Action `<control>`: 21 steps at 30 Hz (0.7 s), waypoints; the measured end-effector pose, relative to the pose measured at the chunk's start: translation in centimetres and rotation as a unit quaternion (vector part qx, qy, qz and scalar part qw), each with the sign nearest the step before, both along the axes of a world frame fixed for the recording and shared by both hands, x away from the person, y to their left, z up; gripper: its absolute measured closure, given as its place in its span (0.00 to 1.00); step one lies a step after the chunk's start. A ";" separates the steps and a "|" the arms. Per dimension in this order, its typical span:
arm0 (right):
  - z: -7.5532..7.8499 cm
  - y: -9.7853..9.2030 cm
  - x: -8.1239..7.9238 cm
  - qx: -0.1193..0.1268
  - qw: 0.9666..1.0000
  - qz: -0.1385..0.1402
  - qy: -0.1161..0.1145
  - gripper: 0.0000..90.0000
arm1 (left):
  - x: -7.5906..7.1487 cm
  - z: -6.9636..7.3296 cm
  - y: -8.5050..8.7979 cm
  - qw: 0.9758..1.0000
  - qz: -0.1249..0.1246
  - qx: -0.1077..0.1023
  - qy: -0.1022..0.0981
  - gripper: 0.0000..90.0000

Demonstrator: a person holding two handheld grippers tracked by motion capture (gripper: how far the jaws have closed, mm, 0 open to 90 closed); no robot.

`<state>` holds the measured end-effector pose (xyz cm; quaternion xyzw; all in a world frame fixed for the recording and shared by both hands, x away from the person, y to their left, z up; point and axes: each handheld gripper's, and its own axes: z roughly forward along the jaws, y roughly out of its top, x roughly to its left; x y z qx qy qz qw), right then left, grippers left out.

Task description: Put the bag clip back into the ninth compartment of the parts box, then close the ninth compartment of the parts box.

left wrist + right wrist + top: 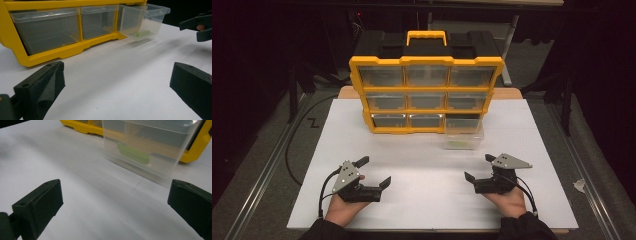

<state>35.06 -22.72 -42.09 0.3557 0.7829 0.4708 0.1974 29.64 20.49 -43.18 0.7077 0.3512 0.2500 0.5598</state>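
A white bench [422, 170] carries a yellow organizer [426, 92] at its far side. Its bottom-right clear drawer [463, 134] is pulled out onto the bench, with a green piece [133, 153] lying inside. The left hand-held gripper [377, 172] and the right hand-held gripper [479, 167] rest near the front edge, well apart, jaws spread wide, holding nothing.

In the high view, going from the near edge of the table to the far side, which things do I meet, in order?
The two black claws, left and right, side by side → clear plastic drawer pulled out, with a green item inside → yellow and black drawer cabinet with clear drawers.
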 end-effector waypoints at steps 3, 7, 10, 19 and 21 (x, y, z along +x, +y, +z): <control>-0.1 -0.5 0.1 0.002 1.000 -0.009 0.001 0.01 | -0.1 0.1 -0.1 1.000 -0.001 0.001 -0.003 0.00; -0.1 -0.7 0.0 -0.001 1.000 -0.014 0.000 0.01 | -0.1 0.1 -0.1 1.000 0.000 0.000 -0.005 0.00; 0.0 -0.7 -0.1 -0.003 1.000 -0.019 -0.003 0.01 | 0.0 0.1 -0.1 1.000 0.001 0.000 -0.004 0.00; 0.1 -0.6 -0.2 -0.002 1.000 -0.020 -0.012 0.05 | -0.1 0.0 0.0 1.000 0.005 0.007 -0.001 0.00; 0.2 -0.6 -0.2 -0.001 1.000 -0.019 -0.013 0.07 | -0.1 0.0 0.0 1.000 0.004 0.007 -0.001 0.00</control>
